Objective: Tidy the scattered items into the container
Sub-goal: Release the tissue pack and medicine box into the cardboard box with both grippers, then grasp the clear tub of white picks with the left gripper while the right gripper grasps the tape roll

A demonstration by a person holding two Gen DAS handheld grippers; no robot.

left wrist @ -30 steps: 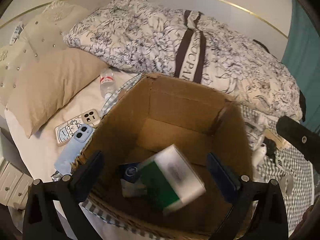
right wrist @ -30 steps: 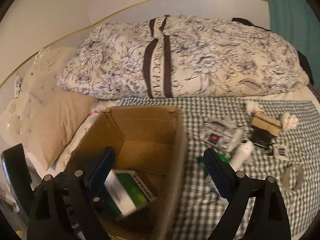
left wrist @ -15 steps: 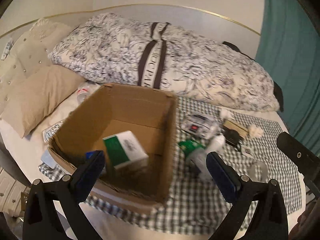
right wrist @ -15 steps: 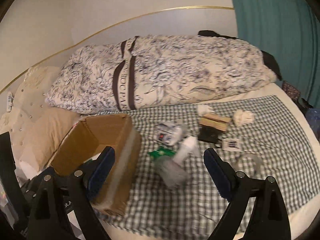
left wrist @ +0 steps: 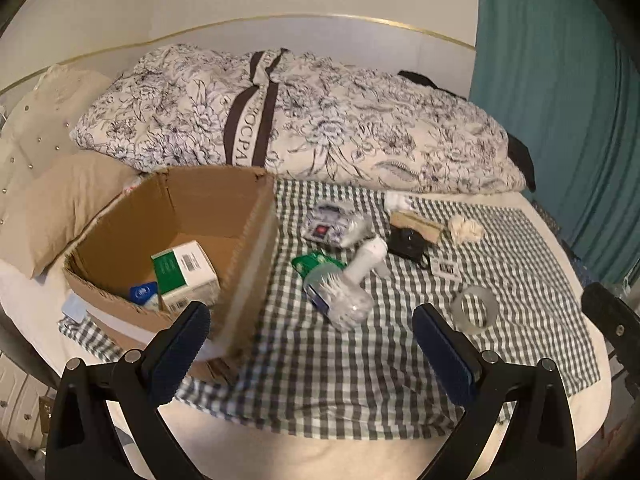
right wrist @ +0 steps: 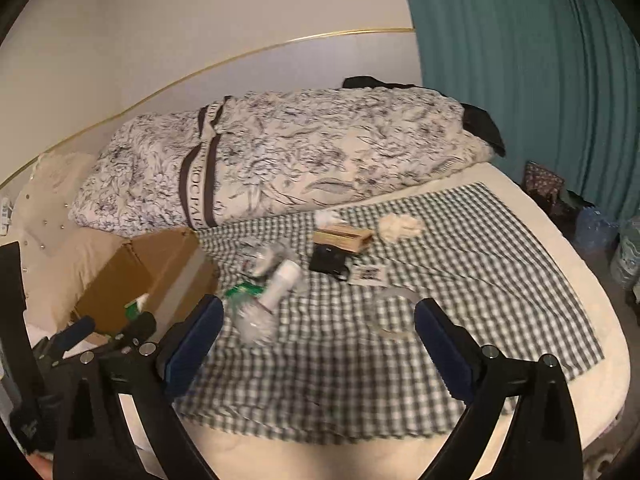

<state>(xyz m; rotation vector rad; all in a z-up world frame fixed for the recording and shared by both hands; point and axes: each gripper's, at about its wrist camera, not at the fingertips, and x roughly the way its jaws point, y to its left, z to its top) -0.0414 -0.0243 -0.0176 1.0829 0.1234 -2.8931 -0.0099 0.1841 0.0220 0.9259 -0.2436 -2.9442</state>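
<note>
Cardboard is what you are seeing at the far left: the open box (left wrist: 176, 236) is sitting on the checked cloth (left wrist: 360, 360) beside a beige pillow (left wrist: 68, 200), and a green and white carton (left wrist: 186, 276) is lying inside it next to a small blue packet (left wrist: 142, 293). Your left gripper (left wrist: 311, 350) is hovering near the box's front corner with its fingers spread wide and nothing between them. Moving right, a clear plastic bottle (left wrist: 338, 294) is lying on its side on the cloth, touching a green packet (left wrist: 316, 264) and a white tube (left wrist: 366, 260). Behind them a crinkled wrapper (left wrist: 332, 226) is resting, and further right a black item (left wrist: 408, 242) is lying against a tan block (left wrist: 416, 222), with a printed card (left wrist: 446, 269) just beside it and a crumpled tissue (left wrist: 464, 229) near the block. A roll of clear tape (left wrist: 475, 309) is sitting nearest your right gripper (right wrist: 318, 344), whose jaws have just been opening; they are standing wide with nothing gripped, the tape and bottle only showing beyond them. A floral duvet (left wrist: 312, 128) is lying bundled along the back, and a teal curtain (right wrist: 520, 80) is hanging at the far right.
</note>
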